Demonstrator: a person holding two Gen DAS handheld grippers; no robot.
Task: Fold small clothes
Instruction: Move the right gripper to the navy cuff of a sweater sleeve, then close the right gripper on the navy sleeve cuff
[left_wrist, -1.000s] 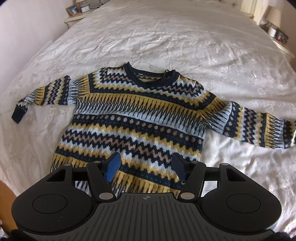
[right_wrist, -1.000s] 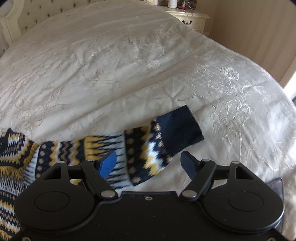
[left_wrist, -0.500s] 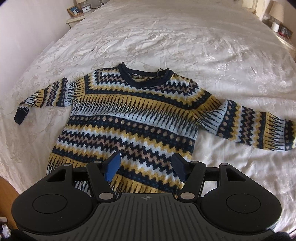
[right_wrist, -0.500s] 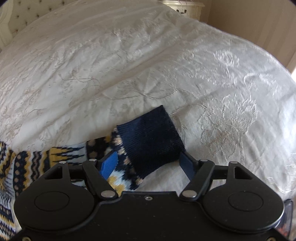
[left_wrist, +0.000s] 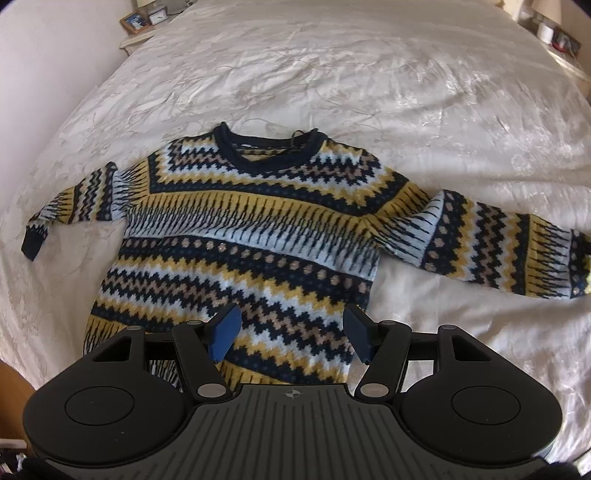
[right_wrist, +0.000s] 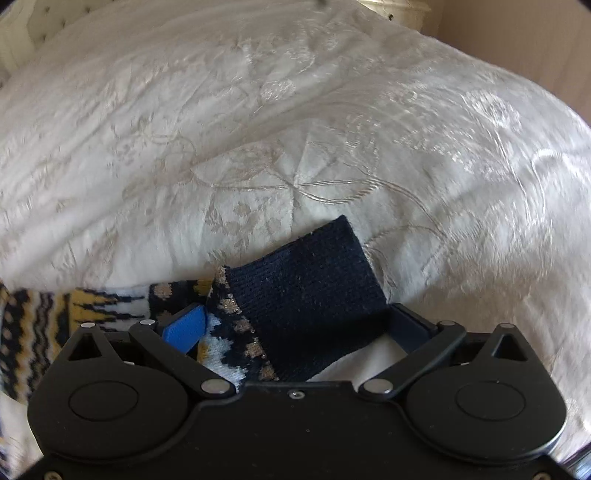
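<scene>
A small patterned sweater (left_wrist: 255, 236) in navy, yellow and pale blue lies flat and face up on the white bedspread (left_wrist: 332, 74), both sleeves spread out. My left gripper (left_wrist: 291, 334) is open and empty, hovering over the sweater's hem. In the right wrist view the navy cuff (right_wrist: 306, 280) of the right sleeve lies between the fingers of my right gripper (right_wrist: 295, 328), which is open and straddles the cuff. The blue left pad (right_wrist: 184, 328) sits on the sleeve's patterned part.
A bedside table with framed photos and a clock (left_wrist: 142, 20) stands at the far left. Another bedside table with small items (left_wrist: 554, 33) is at the far right. A wooden floor edge (left_wrist: 11, 391) shows at lower left.
My right gripper has moved forward onto the sleeve's cuff, which now lies between its open fingers. My left gripper has drawn back a little, showing more of the sweater.
</scene>
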